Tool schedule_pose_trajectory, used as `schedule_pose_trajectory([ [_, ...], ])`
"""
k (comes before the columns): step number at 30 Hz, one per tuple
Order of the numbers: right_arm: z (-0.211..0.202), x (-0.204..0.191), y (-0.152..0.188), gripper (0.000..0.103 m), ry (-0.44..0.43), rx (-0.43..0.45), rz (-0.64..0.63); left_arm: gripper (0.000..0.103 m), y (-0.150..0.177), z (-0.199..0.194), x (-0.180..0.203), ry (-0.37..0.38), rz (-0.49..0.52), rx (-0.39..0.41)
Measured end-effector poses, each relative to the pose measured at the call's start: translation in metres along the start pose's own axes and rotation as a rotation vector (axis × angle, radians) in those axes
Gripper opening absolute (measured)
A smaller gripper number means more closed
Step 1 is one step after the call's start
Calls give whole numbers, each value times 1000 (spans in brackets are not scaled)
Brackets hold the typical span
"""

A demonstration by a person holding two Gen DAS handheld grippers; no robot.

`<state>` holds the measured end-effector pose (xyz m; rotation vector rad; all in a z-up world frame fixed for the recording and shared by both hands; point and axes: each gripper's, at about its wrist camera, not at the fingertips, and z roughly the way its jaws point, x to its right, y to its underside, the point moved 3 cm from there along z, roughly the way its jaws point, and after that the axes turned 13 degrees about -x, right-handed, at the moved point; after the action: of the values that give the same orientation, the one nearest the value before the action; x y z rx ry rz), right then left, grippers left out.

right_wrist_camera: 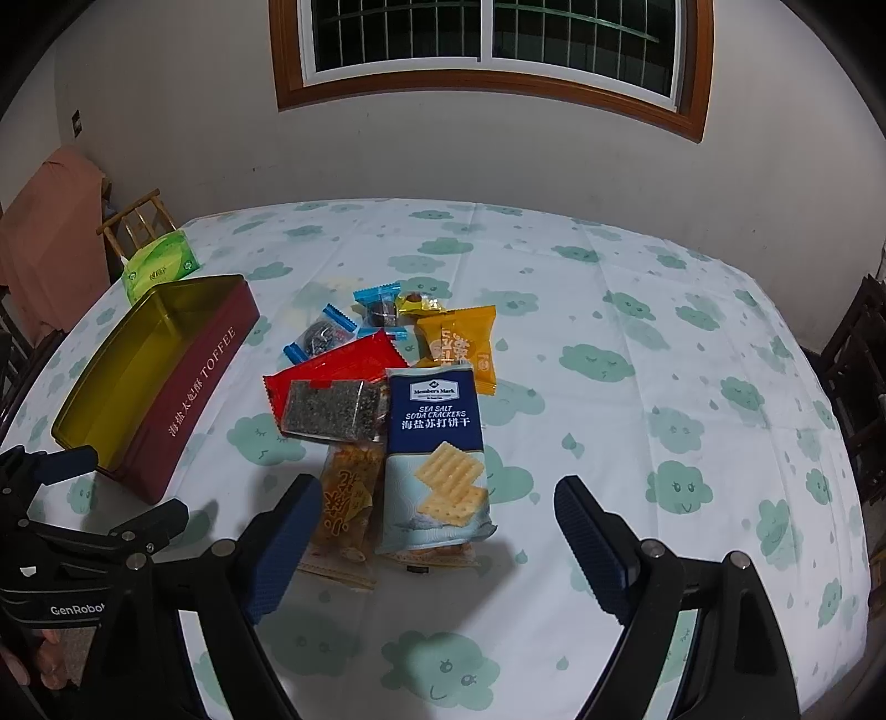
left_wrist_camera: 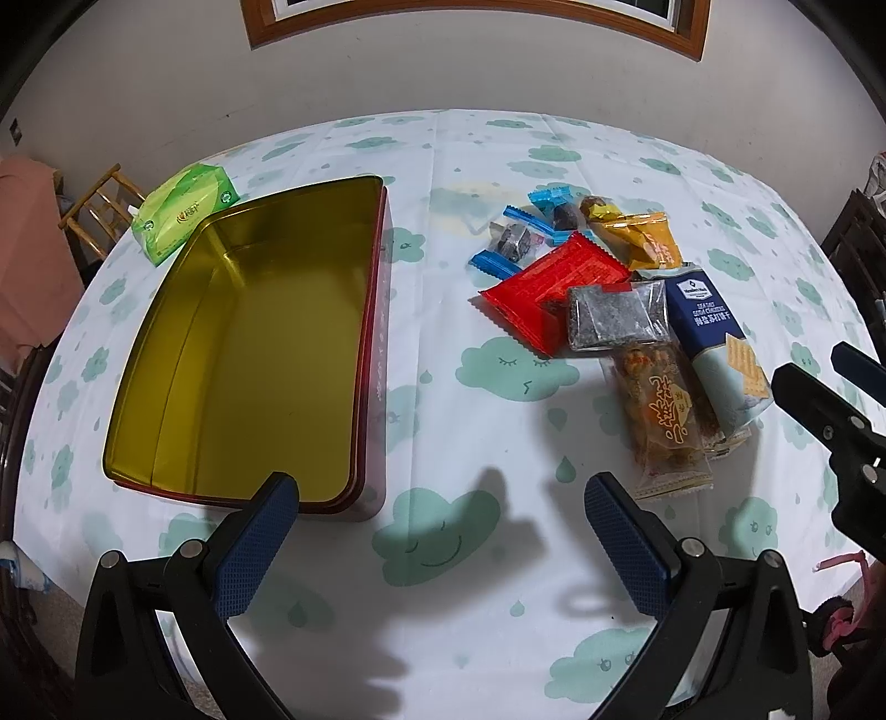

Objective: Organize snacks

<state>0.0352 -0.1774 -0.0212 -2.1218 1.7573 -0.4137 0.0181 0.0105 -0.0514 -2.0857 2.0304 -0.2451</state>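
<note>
Left wrist: cloud-print tablecloth [left_wrist_camera: 443,343], white wall, wood-framed window. One open tin [left_wrist_camera: 249,354], gold inside, left; one green tissue pack [left_wrist_camera: 185,213] behind. Snack pile [left_wrist_camera: 609,310] right. Left gripper [left_wrist_camera: 440,498] fingers apart, holding nothing.

Right wrist: same cloth, chair [right_wrist_camera: 135,221]. One cracker pack [right_wrist_camera: 437,459], one red packet [right_wrist_camera: 338,368], one yellow [right_wrist_camera: 459,343], two blue candies. Right gripper [right_wrist_camera: 437,501] spread, holding nothing, over cracker pack.

A white cloth printed with green clouds and droplets [right_wrist_camera: 637,310] covers the counter. A green tissue pack [left_wrist_camera: 185,213] lies near the far left edge of it. Beyond that edge stands a wooden chair [right_wrist_camera: 135,221], with a pink cloth [right_wrist_camera: 52,232] draped just to its left. On the pale wall behind, a wood-framed window [right_wrist_camera: 493,50] shows bars across dark glass. Dark wooden furniture [right_wrist_camera: 855,354] sits at the right edge.
</note>
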Motion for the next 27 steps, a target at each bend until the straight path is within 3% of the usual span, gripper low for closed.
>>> schedule_pose_trajectory([
  [22, 22, 0, -10, 87, 23, -50, -6, 103, -9, 7, 3, 12, 8, -23],
  [27, 42, 1, -15, 77, 25, -85, -14, 103, -14, 8, 8, 17, 28, -20],
])
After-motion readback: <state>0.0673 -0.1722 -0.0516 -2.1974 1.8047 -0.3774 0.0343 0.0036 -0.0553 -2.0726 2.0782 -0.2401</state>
